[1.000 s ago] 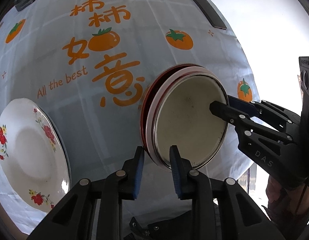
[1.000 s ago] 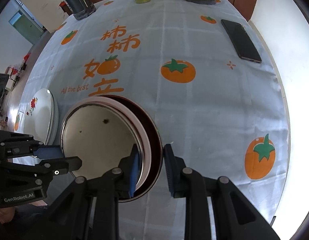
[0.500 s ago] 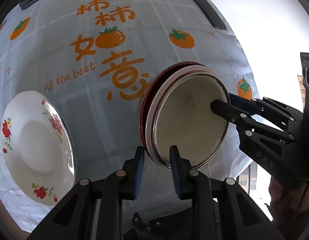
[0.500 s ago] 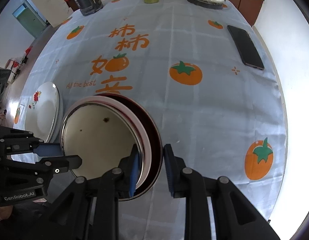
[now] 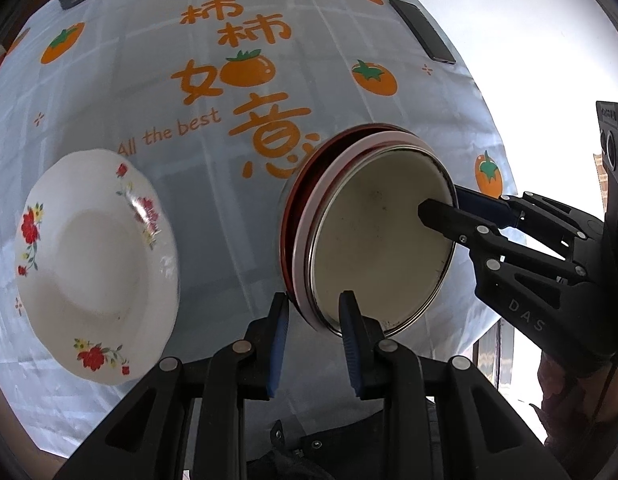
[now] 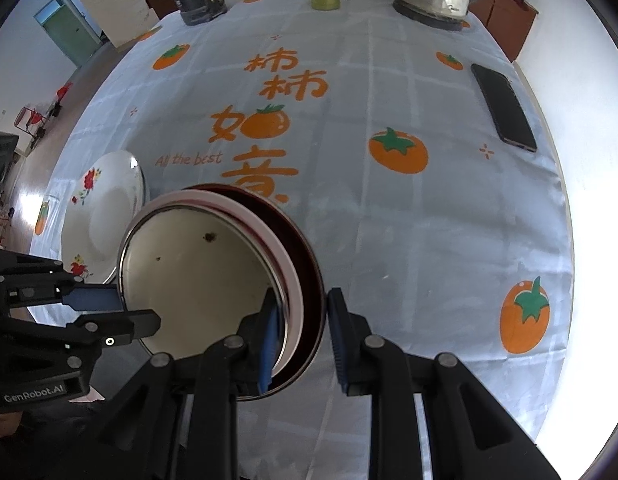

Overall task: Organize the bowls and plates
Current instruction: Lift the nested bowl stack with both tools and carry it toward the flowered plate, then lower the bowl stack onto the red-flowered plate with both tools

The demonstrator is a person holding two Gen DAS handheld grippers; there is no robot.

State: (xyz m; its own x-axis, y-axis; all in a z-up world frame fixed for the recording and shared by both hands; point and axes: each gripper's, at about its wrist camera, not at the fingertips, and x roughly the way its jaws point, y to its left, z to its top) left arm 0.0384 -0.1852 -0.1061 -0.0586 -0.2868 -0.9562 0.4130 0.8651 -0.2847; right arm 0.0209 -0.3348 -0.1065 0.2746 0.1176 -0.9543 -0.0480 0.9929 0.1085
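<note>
The left gripper [image 5: 313, 326] and right gripper [image 6: 302, 322] each clamp opposite rims of the stacked bowls [image 5: 379, 248]; the stack sits just right of the floral plate [image 5: 95, 266] on the tablecloth [image 6: 389, 220].

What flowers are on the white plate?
Red flowers with green leaves around the white plate rim, clearest in the left wrist view.
</note>
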